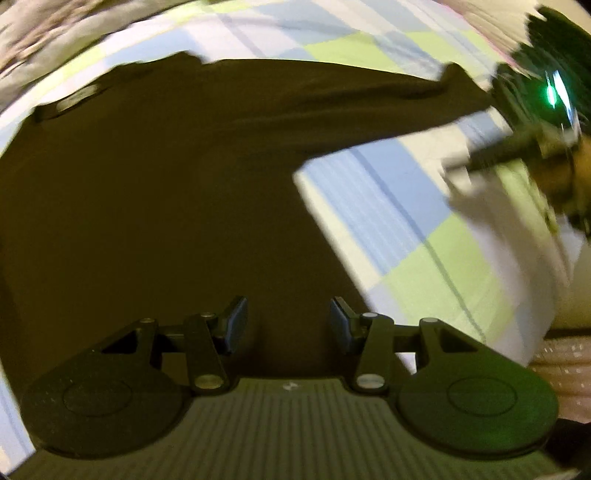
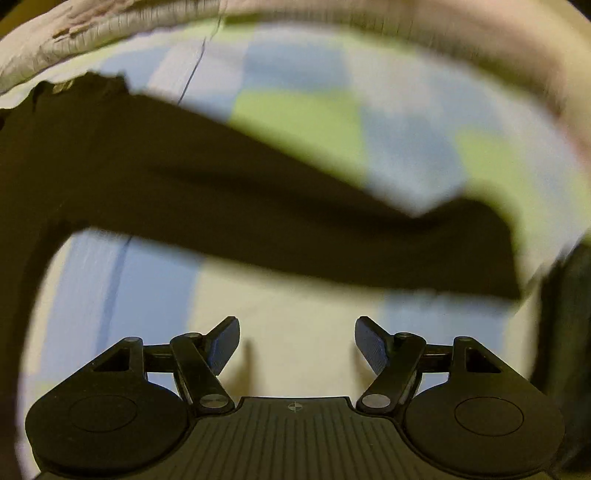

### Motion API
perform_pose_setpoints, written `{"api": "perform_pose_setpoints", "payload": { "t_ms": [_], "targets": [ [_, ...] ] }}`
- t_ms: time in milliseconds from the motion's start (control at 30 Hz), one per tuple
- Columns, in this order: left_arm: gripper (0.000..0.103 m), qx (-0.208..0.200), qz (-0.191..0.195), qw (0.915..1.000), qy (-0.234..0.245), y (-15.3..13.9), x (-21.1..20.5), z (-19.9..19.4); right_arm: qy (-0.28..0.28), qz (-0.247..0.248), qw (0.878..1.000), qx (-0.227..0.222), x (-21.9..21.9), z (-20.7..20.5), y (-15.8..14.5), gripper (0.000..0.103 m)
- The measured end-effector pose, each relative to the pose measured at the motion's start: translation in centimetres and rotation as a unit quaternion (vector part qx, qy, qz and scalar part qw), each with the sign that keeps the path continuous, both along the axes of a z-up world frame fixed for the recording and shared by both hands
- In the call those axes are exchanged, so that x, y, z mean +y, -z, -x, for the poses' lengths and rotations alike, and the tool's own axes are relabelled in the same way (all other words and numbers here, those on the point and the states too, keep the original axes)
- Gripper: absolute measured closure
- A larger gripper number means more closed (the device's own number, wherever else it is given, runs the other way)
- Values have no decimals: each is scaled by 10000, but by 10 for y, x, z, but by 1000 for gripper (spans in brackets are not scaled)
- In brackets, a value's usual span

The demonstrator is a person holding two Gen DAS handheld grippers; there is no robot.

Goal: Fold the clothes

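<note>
A dark brown long-sleeved top (image 1: 147, 177) lies spread on a checked sheet (image 1: 406, 221) of blue, green and white. My left gripper (image 1: 288, 310) hovers over the body of the top, open, with only cloth below it. One sleeve (image 1: 332, 103) runs out to the right towards the blurred body of the right tool (image 1: 546, 110) with its green light. In the right wrist view the same sleeve (image 2: 295, 229) crosses the picture, its cuff at the right. My right gripper (image 2: 297, 326) stands open over bare sheet (image 2: 295, 362) just short of the sleeve, with nothing between its fingers.
Pale rumpled bedding (image 2: 110, 26) lies along the far side of the sheet, also seen in the left wrist view as pale bedding (image 1: 37, 29). At the right, the sheet's edge drops off to a pinkish patterned surface (image 1: 565, 369). A dark shape (image 2: 569, 332) fills the right rim.
</note>
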State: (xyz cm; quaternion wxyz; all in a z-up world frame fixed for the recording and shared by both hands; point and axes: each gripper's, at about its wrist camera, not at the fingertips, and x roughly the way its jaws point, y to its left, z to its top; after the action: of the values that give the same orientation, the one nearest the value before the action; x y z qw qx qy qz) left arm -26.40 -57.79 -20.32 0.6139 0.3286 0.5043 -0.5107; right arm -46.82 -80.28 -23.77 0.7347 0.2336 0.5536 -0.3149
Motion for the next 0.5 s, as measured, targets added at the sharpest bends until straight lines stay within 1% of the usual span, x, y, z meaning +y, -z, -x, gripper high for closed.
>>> {"api": "perform_pose_setpoints", "payload": {
  "t_ms": [33, 67, 167, 267, 333, 400, 500],
  "targets": [
    [59, -49, 0, 9999, -100, -3, 8, -6, 135, -279, 9995, 49, 9, 0, 9, 31],
    [59, -97, 9, 9998, -184, -6, 18, -13, 202, -395, 9990, 66, 19, 0, 13, 31],
    [57, -200, 3, 9990, -396, -11, 46, -30, -36, -196, 9998, -84, 48, -4, 2, 31],
    [57, -356, -40, 9975, -613, -15, 77, -44, -32, -93, 9998, -197, 46, -12, -9, 31],
    [57, -548, -104, 9952, -805, -21, 98, -56, -43, 14, 9996, -293, 36, -29, -17, 31],
    [57, -846, -122, 9914, -987, -30, 120, -70, -108, 109, 9987, -479, 29, -49, -27, 31],
    [57, -1323, -124, 9833, -1245, -42, 157, -101, -533, 247, 9960, -680, 35, -92, -46, 31]
  ]
}}
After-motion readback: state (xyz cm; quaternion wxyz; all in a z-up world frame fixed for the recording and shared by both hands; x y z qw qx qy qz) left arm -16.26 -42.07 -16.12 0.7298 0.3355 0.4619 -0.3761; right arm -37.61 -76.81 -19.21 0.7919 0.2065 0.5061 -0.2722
